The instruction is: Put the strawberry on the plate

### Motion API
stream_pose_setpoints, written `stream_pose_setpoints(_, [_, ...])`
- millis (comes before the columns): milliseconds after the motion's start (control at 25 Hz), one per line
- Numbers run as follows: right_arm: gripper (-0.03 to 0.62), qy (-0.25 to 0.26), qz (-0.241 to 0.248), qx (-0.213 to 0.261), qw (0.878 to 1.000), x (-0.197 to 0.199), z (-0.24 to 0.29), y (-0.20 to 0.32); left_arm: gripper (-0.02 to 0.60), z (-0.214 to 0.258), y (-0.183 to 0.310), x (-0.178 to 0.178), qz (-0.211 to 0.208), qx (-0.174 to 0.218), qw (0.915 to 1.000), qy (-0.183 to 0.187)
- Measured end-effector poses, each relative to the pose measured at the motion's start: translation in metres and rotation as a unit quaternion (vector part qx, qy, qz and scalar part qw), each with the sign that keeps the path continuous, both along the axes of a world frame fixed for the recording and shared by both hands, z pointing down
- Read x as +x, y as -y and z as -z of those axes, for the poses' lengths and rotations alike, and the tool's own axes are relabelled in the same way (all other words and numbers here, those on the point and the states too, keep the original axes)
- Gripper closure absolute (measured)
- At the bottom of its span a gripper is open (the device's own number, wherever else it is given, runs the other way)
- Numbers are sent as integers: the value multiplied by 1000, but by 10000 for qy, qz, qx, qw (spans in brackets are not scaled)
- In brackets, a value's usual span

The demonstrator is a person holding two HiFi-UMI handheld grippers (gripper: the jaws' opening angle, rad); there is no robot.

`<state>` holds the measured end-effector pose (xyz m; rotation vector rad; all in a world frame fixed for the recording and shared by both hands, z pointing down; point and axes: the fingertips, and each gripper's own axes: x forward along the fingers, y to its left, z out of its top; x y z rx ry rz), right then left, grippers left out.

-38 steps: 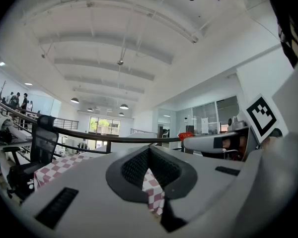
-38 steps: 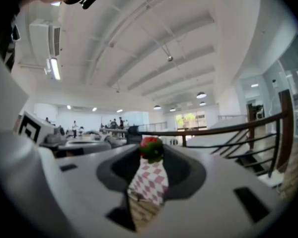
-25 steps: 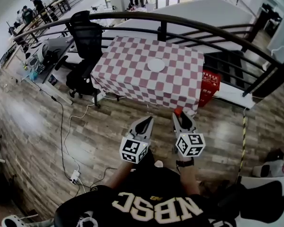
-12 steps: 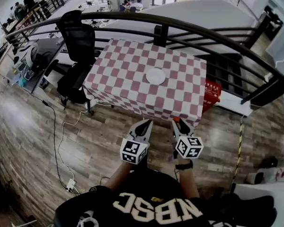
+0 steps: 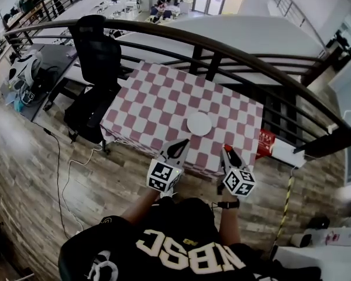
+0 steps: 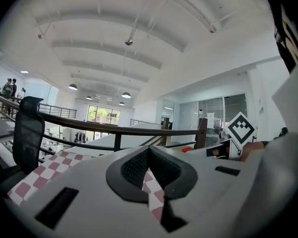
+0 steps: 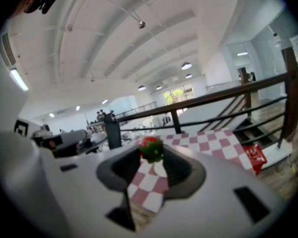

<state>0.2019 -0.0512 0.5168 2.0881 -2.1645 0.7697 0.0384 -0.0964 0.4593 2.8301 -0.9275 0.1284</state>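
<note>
right gripper view: right tongs (image 7: 152, 151) clamp strawberry (image 7: 149, 146) at tips | left gripper view: left tongs (image 6: 148, 153) closed, empty | head view: strawberry barely shows; we see plate (image 5: 199, 123) on checkered desk (image 5: 149, 105), apart from it

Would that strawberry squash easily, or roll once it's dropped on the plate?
Likely firm enough: the strawberry looks undented in the right gripper. Rounded, so it may roll slightly on the flat plate.
</note>
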Motion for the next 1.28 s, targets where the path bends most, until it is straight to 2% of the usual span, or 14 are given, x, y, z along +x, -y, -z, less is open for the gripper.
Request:
stream_pose_setpoints(200, [447, -576, -97, -329, 9977, 32, -16, 22, 566, -32, 49, -5, 46, -124, 9995, 271])
stream_pose_setpoints(320, [447, -456, -95, -554, 9974, 58, -23, 24, 566, -46, 68, 1, 45, -327, 9991, 260])
stream_pose_setpoints(440, [447, -344, -103, -628, 9974, 87, -20, 40, 566, -53, 93, 8, 164, -370, 9987, 315])
stream_pose_setpoints(560, [447, -406, 169, -700, 9966, 102, -23, 65, 566, -73, 111, 12, 331, -645, 9964, 432])
stream_pose_setpoints(680, [447, -641, 665, -839, 9922, 108, -33, 90, 566, -89, 119, 22, 273, -923, 9939, 548])
stream_pose_setpoints(800, [447, -1147, 1383, -1028, 9784, 107, -46, 117, 566, -100, 133, 33, 223, -1101, 9916, 646])
stream_pose_setpoints(1000, [447, -1876, 2538, -1257, 9405, 89, -82, 164, 566, -127, 161, 55, 141, -1403, 9867, 809])
stream_pose_setpoints(1160, [447, -1845, 3285, -1359, 9163, 56, -117, 193, 566, -158, 175, 68, -1, -1613, 9812, 1059])
stream_pose_setpoints(1280, [447, -1967, 3845, -1445, 8903, 25, -145, 205, 566, -180, 184, 75, -143, -1751, 9766, 1243])
